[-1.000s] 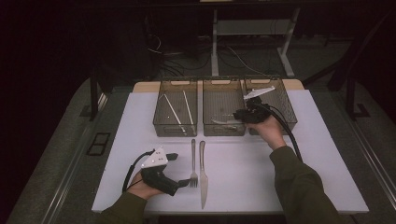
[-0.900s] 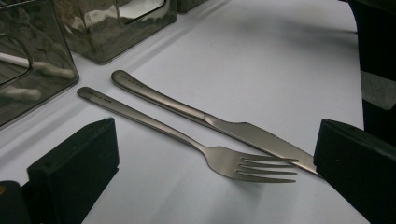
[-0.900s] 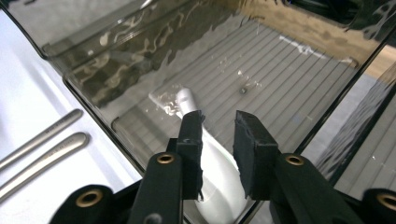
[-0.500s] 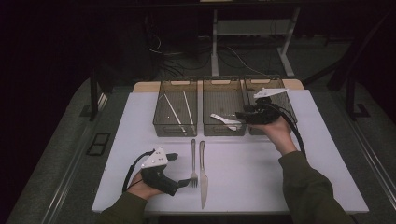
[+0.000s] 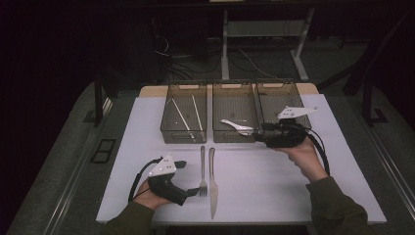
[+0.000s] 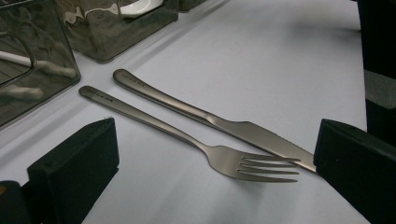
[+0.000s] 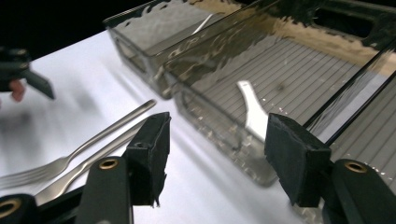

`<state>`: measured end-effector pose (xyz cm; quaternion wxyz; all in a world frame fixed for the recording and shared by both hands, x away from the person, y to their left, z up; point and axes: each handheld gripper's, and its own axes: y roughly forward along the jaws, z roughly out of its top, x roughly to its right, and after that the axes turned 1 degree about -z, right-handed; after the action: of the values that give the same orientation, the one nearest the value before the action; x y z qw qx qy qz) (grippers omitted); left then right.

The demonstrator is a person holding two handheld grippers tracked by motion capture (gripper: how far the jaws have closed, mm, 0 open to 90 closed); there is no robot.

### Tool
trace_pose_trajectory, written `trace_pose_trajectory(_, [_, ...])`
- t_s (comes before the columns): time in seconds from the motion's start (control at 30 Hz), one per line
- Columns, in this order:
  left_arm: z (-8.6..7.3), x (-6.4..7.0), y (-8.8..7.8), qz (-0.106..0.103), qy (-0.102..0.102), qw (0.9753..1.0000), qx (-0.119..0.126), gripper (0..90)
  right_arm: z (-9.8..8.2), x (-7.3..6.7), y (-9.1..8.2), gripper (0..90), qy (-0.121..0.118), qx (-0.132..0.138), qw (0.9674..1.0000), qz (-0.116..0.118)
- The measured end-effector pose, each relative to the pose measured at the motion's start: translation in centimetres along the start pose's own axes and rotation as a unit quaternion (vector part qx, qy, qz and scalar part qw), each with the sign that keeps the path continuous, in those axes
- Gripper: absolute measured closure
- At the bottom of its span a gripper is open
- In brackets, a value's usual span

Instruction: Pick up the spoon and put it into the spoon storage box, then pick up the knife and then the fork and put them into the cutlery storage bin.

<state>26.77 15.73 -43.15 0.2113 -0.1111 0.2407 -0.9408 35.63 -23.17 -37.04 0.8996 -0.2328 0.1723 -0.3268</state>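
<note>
While my right claw [image 5: 258, 134] waits released at the middle bin [image 5: 234, 100], the fork [image 5: 203, 172] lies near-to-far just right of my released left claw [image 5: 192, 192], which is nearer.

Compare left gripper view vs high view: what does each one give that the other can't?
Left gripper view alone: engraved marks on the fork and knife handles, plus separate fork tines between its open jaws.

High view alone: all three bins, the chopsticks in the left bin, both hands, and the right gripper open beside the middle bin.

Both: fork and knife side by side on the white table, and the white spoon in the middle bin.
</note>
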Motion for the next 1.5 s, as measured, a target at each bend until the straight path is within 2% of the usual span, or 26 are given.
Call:
trace_pose_trajectory(0.37, [0.0, 0.1, 0.0, -0.001, 0.003, 1.0000, 0.000, 0.0, -3.2, -1.2, -1.4, 36.8, 0.006, -0.014, 0.9998, 0.015])
trace_pose_trajectory(0.57, [0.1, 0.1, 0.0, 0.000, 0.002, 1.0000, -0.003, 0.3, -5.2, -1.9, -2.6, 35.7, 0.002, -0.026, 0.9996, 0.009])
trace_pose_trajectory(0.63, [0.1, 0.1, 0.0, -0.002, 0.001, 1.0000, -0.004, 3.0, -6.0, -2.1, -3.1, 35.4, 0.003, -0.029, 0.9996, 0.008])
trace_pose_trajectory(0.87, [0.3, 0.2, 0.1, -0.008, 0.003, 0.9999, -0.012, 23.1, -8.4, -2.3, -4.8, 35.0, 0.012, -0.031, 0.9994, 0.007])
trace_pose_trajectory(0.93, [0.4, 0.3, 0.2, -0.013, 0.008, 0.9998, -0.014, 32.3, -8.8, -2.5, -5.2, 34.9, 0.016, -0.032, 0.9993, 0.007])
trace_pose_trajectory(1.1, [0.8, 0.8, 1.2, -0.038, 0.017, 0.9989, -0.024, 63.8, -9.7, -2.6, -5.8, 34.9, 0.020, -0.035, 0.9992, 0.009])
trace_pose_trajectory(1.17, [1.0, 1.1, 1.8, -0.047, 0.016, 0.9984, -0.028, 73.9, -9.9, -2.7, -5.9, 34.9, 0.021, -0.037, 0.9990, 0.010])
trace_pose_trajectory(1.27, [1.3, 1.6, 2.7, -0.060, 0.027, 0.9970, -0.041, 86.0, -10.1, -2.6, -5.9, 34.9, 0.024, -0.041, 0.9988, 0.010])
trace_pose_trajectory(1.3, [1.4, 1.7, 2.9, -0.064, 0.032, 0.9962, -0.048, 88.5, -10.1, -2.6, -5.9, 34.9, 0.025, -0.042, 0.9988, 0.010])
trace_pose_trajectory(1.4, [1.4, 2.2, 3.6, -0.076, 0.038, 0.9942, -0.065, 88.6, -10.2, -2.6, -5.8, 35.0, 0.025, -0.043, 0.9987, 0.011])
trace_pose_trajectory(1.5, [1.5, 2.7, 4.3, -0.086, 0.037, 0.9928, -0.075, 88.6, -10.3, -2.7, -5.7, 35.0, 0.023, -0.046, 0.9986, 0.012])
